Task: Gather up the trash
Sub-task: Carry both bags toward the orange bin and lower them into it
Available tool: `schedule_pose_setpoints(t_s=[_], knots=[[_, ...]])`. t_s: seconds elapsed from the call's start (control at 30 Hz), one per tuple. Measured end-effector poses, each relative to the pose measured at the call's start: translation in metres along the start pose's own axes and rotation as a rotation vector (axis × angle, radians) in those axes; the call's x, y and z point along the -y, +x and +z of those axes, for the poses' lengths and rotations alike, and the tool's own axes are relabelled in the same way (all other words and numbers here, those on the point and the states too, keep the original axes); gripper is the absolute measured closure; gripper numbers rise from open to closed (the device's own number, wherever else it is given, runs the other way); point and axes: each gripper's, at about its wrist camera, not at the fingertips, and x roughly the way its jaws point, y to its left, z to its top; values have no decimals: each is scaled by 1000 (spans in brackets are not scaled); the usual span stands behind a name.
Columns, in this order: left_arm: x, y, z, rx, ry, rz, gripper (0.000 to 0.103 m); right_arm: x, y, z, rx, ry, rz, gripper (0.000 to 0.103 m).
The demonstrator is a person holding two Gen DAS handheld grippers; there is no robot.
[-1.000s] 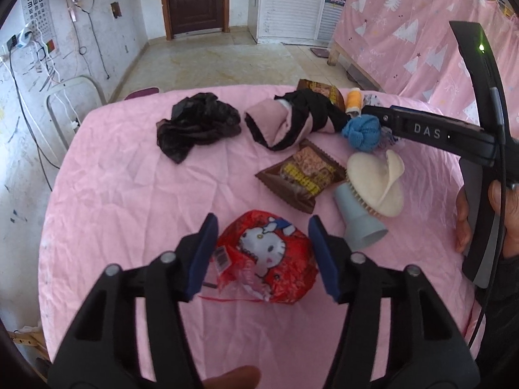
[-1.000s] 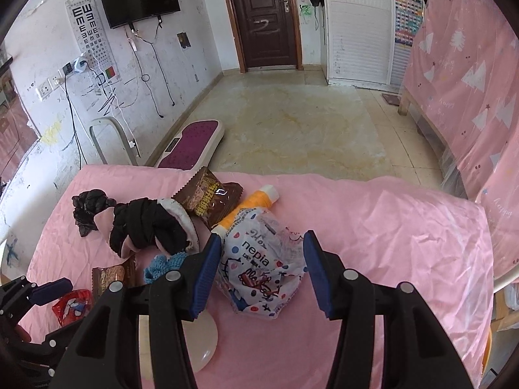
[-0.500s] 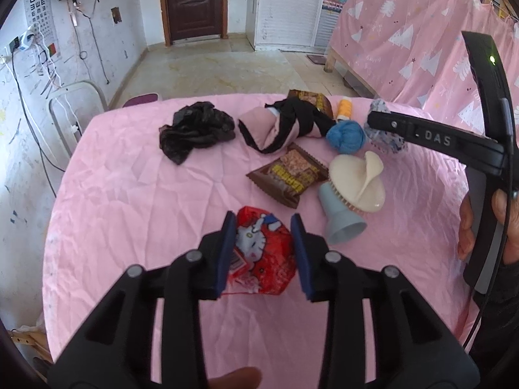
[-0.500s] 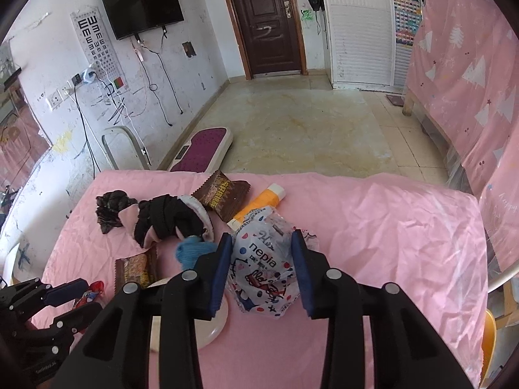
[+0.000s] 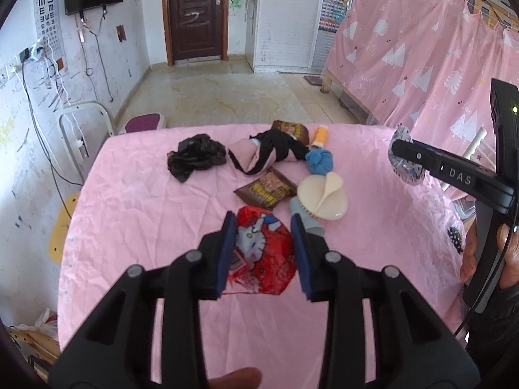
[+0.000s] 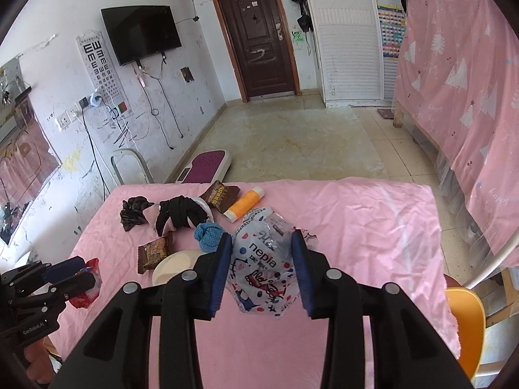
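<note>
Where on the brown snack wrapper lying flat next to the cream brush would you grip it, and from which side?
Take the brown snack wrapper by its near left crimped corner, coming from the bare cloth side of the table. It lies flat, so only an edge can be pinched, and the cream brush crowds its right end.

- Tabletop [image 5: 136, 214]: crumpled bag [image 5: 194, 159] far left; folded garment [image 5: 266, 155] to its right; yarn ball [image 5: 319, 161] just right of garment
- Snack packet [image 5: 266, 189] in front of garment; brush [image 5: 322, 196] just to its right
- Tube [image 6: 244, 208] and second packet [image 6: 220, 195] behind garment, side by side
- Stool [image 6: 465, 321] beyond tabletop's right edge
</note>
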Motion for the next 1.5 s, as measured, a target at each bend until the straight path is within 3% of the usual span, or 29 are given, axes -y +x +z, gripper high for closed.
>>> schedule_pose_setpoints(t_s=[0.37,0.87,1.13,1.5], knots=[[60,-32,9,71,92,-10,70,47,-68,-21,99,64,-27,76],[162,-32,17,80,249,-56,70,130,-133,-54,191,178,-87,76],[219,-22,18,62,330,-88,70,189,-150,-79,197,250,-139,76],[288,-1,17,15,416,-145,70,237,-148,-109,158,293,-183,76]])
